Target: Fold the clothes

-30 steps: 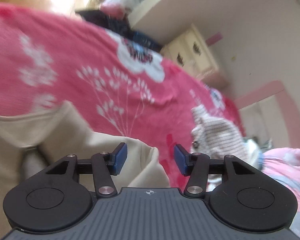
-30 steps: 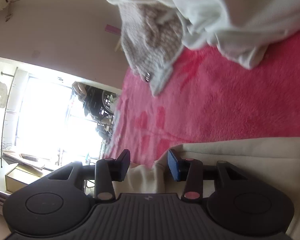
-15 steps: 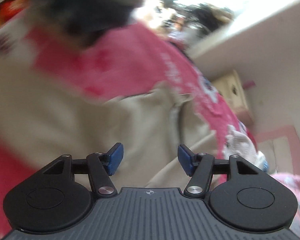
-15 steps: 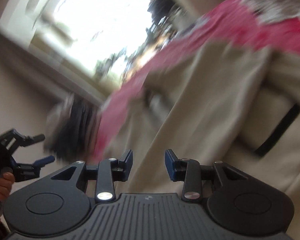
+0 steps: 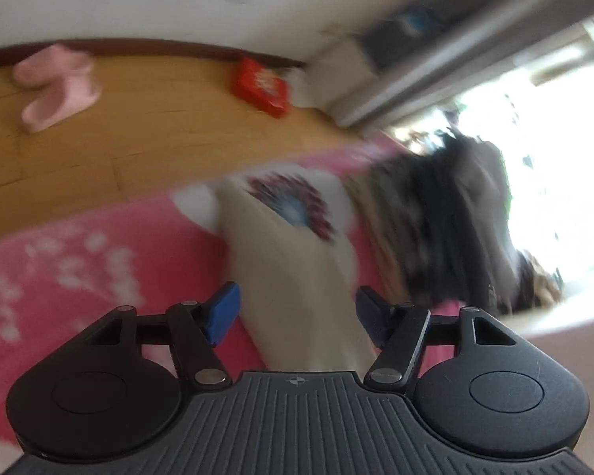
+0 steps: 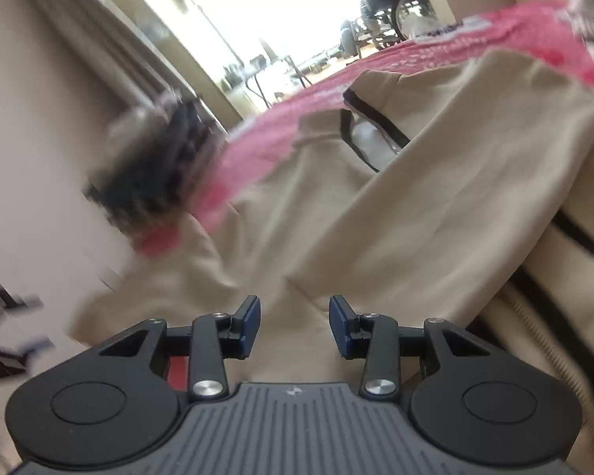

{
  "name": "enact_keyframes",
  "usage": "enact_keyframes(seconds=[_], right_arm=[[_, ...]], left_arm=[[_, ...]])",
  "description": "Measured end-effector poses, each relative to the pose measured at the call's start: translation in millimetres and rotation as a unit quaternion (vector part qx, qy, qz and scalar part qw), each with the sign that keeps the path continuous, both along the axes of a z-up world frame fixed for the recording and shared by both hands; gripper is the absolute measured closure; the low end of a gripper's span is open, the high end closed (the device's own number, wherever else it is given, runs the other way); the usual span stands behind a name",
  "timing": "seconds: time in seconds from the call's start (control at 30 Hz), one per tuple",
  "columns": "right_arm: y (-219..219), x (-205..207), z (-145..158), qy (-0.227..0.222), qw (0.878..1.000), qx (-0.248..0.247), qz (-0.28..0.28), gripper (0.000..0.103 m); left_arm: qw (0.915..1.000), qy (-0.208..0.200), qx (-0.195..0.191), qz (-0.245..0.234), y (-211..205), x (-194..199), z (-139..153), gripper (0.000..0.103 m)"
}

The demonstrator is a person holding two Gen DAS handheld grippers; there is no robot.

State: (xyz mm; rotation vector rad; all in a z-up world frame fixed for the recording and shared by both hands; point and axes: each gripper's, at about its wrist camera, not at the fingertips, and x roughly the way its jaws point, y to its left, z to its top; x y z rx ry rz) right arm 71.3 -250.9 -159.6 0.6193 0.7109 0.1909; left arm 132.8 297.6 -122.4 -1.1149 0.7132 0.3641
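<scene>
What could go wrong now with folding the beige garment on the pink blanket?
1. The left gripper has its jaws open and has just been widening them; the beige garment with black trim lies between them unpinched, so it may slip.
2. The right gripper also stands open over the cloth.
3. A dark pile of clothes lies close by and might get dragged.

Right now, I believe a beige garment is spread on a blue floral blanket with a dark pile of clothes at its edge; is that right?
Not quite: the blanket is pink, not blue, as the right wrist view shows. The beige garment does lie spread on it, and the dark pile of clothes sits at its edge.
</scene>
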Motion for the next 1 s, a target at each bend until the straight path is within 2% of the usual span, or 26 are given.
enact_keyframes(seconds=[0.1,0.17,0.27,0.4,0.5,0.6,0.63,0.67,0.7,0.77,0.9,1.0], right_arm=[[9,4,4,-0.009,0.999,0.034,0.009,0.061],[22,9,7,-0.007,0.999,0.033,0.018,0.061],[38,11,5,0.001,0.999,0.048,0.021,0.061],[51,9,-3,0.012,0.998,0.059,0.021,0.061],[55,6,-4,0.023,0.999,0.039,0.024,0.061],[53,4,-2,0.03,0.999,0.024,0.019,0.061],[51,3,0,0.03,0.999,0.023,0.014,0.061],[47,1,2,0.029,0.999,0.024,0.008,0.061],[43,-1,4,0.025,0.999,0.026,0.003,0.061],[34,-4,11,0.016,0.999,0.028,-0.007,0.061],[13,-13,23,-0.003,0.999,0.025,-0.031,0.06],[-10,-27,28,-0.024,0.997,0.036,-0.06,0.06]], left_arm=[[0.9984,0.019,-0.044,0.031,32,9,-29,0.037],[0.9958,0.033,-0.075,0.041,48,16,-51,0.037],[0.9927,0.022,-0.107,0.05,61,26,-68,0.037],[0.9937,-0.011,-0.106,0.035,65,37,-73,0.037],[0.9966,0.0,-0.079,0.024,62,55,-75,0.039],[0.9989,0.013,-0.045,0.003,55,66,-74,0.064],[0.9994,0.014,-0.032,-0.002,53,66,-70,0.069],[0.9997,0.016,-0.019,-0.008,52,66,-66,0.081],[0.9998,0.016,-0.006,-0.013,50,66,-61,0.086],[0.9996,-0.004,0.016,-0.021,43,61,-46,0.09],[0.9952,-0.056,0.064,-0.048,10,49,7,0.091],[0.9815,-0.126,0.098,-0.106,-52,41,65,0.092]])
